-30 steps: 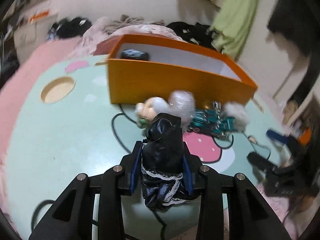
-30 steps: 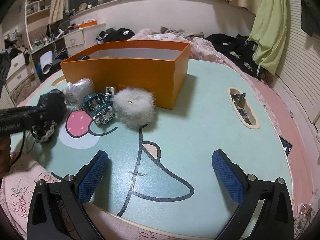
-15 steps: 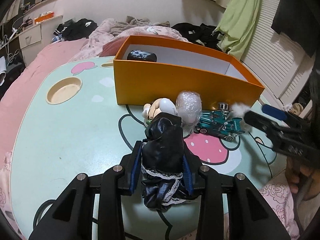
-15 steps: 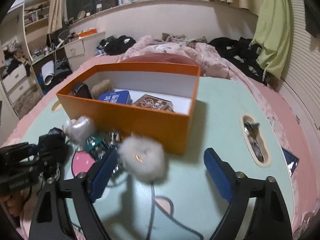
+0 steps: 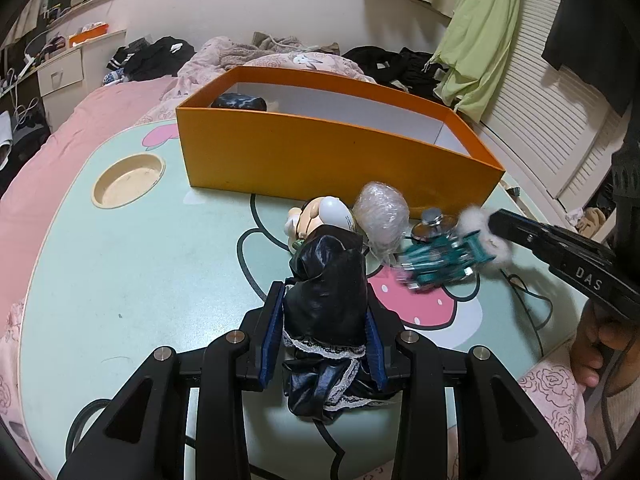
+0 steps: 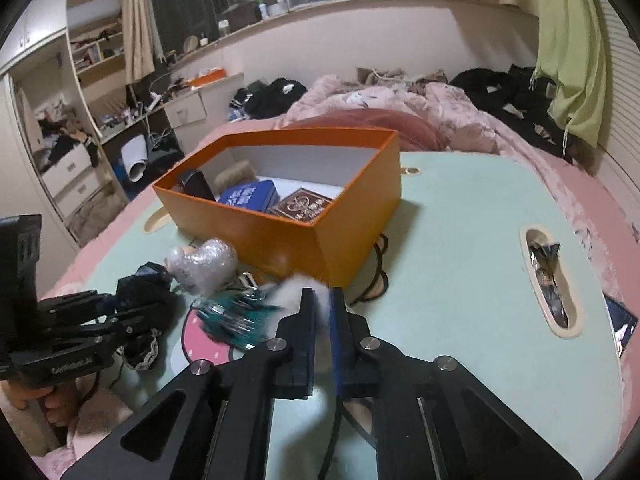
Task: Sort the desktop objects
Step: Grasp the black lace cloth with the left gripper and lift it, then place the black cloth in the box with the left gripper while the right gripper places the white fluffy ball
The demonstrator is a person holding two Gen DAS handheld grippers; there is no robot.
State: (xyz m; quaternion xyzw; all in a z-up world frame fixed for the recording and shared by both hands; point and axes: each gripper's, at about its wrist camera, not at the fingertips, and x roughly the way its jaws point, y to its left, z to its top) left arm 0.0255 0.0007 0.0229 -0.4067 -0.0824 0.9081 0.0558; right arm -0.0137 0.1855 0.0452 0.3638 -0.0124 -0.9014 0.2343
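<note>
Left of the orange box (image 5: pixel 320 160) on the table (image 5: pixel 120 272), in front of its long wall, our left gripper (image 5: pixel 326 336) is clamped on a black doll dress (image 5: pixel 328 292). Nearer the box lie a doll head (image 5: pixel 324 216) and a plastic-wrapped ball (image 5: pixel 382 214). Further right, a blurred teal toy car (image 5: pixel 440 260) sits by the box's corner, and our right gripper (image 6: pixel 320 312) has pinched together on a white fluffy pompom (image 6: pixel 294 292).

One orange box (image 6: pixel 256 236), one teal toy car (image 5: pixel 440 264), one fluffy pompom (image 5: pixel 486 236), two tongs.
</note>
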